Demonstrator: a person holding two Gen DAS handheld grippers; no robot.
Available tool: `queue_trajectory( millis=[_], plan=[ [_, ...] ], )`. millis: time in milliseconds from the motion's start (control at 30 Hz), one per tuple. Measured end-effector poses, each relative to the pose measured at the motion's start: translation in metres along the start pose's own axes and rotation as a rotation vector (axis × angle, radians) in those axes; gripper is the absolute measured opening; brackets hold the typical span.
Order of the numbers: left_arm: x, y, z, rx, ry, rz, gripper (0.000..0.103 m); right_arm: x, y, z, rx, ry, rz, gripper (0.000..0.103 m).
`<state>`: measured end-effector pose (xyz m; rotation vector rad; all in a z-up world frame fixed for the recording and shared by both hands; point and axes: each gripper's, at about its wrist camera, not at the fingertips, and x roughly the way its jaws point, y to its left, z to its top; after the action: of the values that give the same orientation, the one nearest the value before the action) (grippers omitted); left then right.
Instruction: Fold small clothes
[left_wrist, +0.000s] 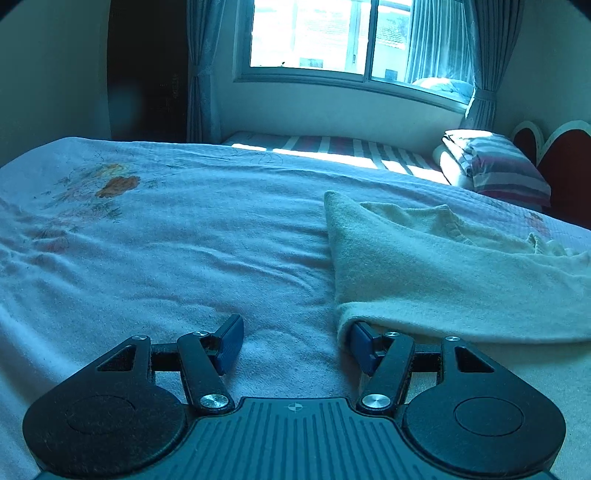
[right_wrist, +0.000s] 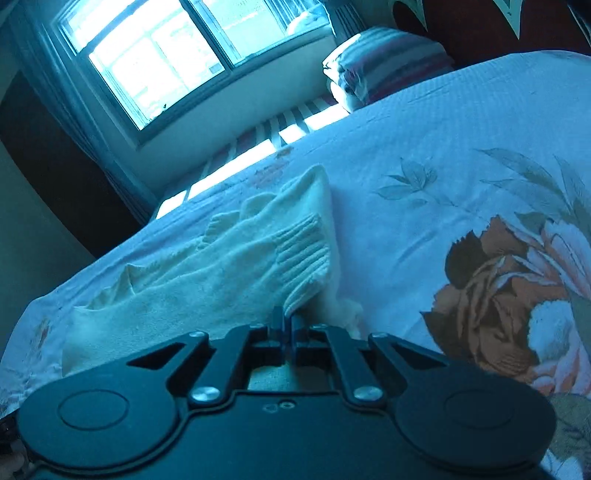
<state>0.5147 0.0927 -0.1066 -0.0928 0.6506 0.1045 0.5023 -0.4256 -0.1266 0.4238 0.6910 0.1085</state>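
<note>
A small cream knit sweater (left_wrist: 443, 273) lies partly folded on the floral bedspread (left_wrist: 184, 236), right of centre in the left wrist view. My left gripper (left_wrist: 295, 343) is open and low over the bed, its right finger touching the sweater's near left corner. In the right wrist view the sweater (right_wrist: 207, 273) stretches away to the left, and my right gripper (right_wrist: 288, 317) is shut on its ribbed cuff (right_wrist: 306, 258), holding the sleeve over the body.
The bedspread (right_wrist: 424, 192) has large orange flower prints (right_wrist: 495, 295). A striped pillow and folded bedding (left_wrist: 495, 166) sit at the far right by a red headboard (left_wrist: 561, 162). A window (left_wrist: 332, 37) with curtains lies behind a striped mattress edge.
</note>
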Motion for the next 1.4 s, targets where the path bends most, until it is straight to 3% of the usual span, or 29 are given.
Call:
queue_trajectory(
  millis=[167, 333, 433, 500, 567, 600, 633, 867, 1000, 1033, 1167, 1400],
  plan=[
    [0.0, 0.001, -0.001, -0.002, -0.008, -0.003, 0.062, 0.008, 0.022, 0.017, -0.041, -0.014, -0.002, 0.005],
    [-0.01, 0.0, -0.003, -0.024, -0.086, 0.037, 0.062, -0.005, 0.061, 0.067, -0.104, -0.144, 0.109, 0.005],
    [-0.003, -0.001, -0.002, -0.031, -0.053, 0.055, 0.062, -0.02, 0.062, 0.073, -0.1, -0.191, 0.129, 0.004],
    [0.005, -0.003, 0.0, -0.016, -0.009, 0.05, 0.062, -0.011, 0.045, 0.055, -0.082, -0.13, 0.072, 0.005],
    [0.005, -0.004, 0.003, 0.008, 0.002, 0.048, 0.062, 0.019, 0.019, 0.025, -0.048, 0.044, -0.025, 0.005],
    [0.005, -0.004, 0.003, 0.019, 0.001, 0.044, 0.062, 0.022, 0.011, 0.016, -0.027, 0.057, -0.016, 0.004],
    [0.004, -0.004, 0.002, 0.026, -0.001, 0.04, 0.062, 0.02, 0.007, 0.01, -0.013, 0.021, 0.01, 0.004],
    [-0.01, 0.003, -0.002, 0.056, 0.012, -0.011, 0.062, 0.018, 0.009, 0.013, -0.017, 0.022, 0.013, 0.005],
    [-0.034, 0.019, 0.004, 0.039, -0.068, -0.069, 0.062, -0.007, 0.01, 0.018, -0.087, -0.016, -0.003, 0.026],
    [-0.034, 0.022, 0.01, 0.031, -0.097, -0.09, 0.062, -0.013, 0.009, 0.023, -0.104, -0.042, 0.008, 0.027],
    [0.004, 0.014, 0.049, 0.041, -0.083, -0.183, 0.062, -0.001, 0.008, 0.053, -0.133, -0.062, 0.039, 0.025],
    [0.066, -0.003, 0.08, 0.079, -0.019, -0.241, 0.062, 0.041, 0.006, 0.069, -0.199, 0.02, 0.062, 0.024]
  ],
)
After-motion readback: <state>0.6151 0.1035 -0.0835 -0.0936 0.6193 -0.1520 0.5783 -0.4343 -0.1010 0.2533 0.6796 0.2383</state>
